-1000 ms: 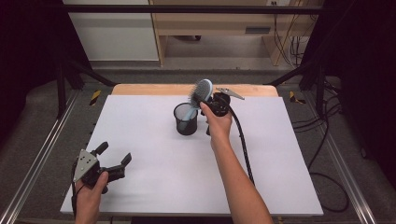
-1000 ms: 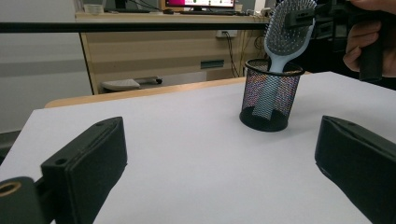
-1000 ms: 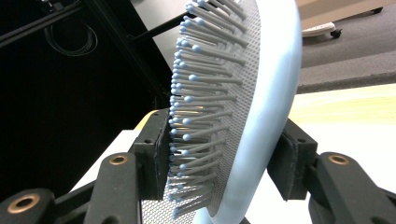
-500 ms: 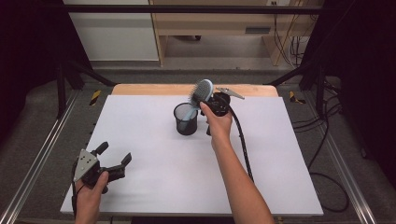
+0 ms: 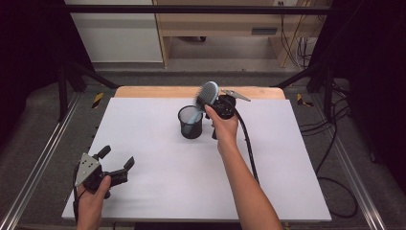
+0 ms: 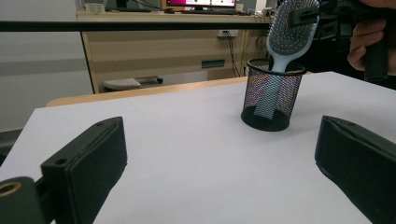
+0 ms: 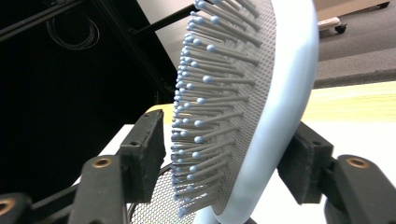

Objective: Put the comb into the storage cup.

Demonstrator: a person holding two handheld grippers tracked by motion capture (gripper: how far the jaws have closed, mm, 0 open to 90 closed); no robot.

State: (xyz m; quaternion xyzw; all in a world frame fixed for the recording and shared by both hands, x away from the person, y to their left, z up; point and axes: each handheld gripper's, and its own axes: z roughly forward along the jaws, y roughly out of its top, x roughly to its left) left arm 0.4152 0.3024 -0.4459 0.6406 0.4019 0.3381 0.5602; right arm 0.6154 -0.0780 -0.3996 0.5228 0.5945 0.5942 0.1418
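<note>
A light blue hairbrush (image 5: 207, 93) stands handle-down in a black mesh cup (image 5: 190, 122) at the far middle of the white table (image 5: 158, 191), its head leaning right. My right gripper (image 5: 209, 100) is shut on the hairbrush head: in the right gripper view one pad faces the bristles (image 7: 205, 121) and the other presses the smooth back, with the right gripper (image 7: 224, 156) straddling it. My left gripper (image 5: 117, 157) hovers open at the near left corner, nothing between its jaws. The left gripper view shows the left gripper (image 6: 219, 154) facing the cup (image 6: 269, 100) and brush (image 6: 289, 32).
A black cable (image 5: 249, 148) trails from the right gripper along the forearm toward the table's near edge. A wooden strip (image 5: 158, 91) borders the far edge. Metal rails (image 5: 43, 158) run along both sides, with dark frame posts behind.
</note>
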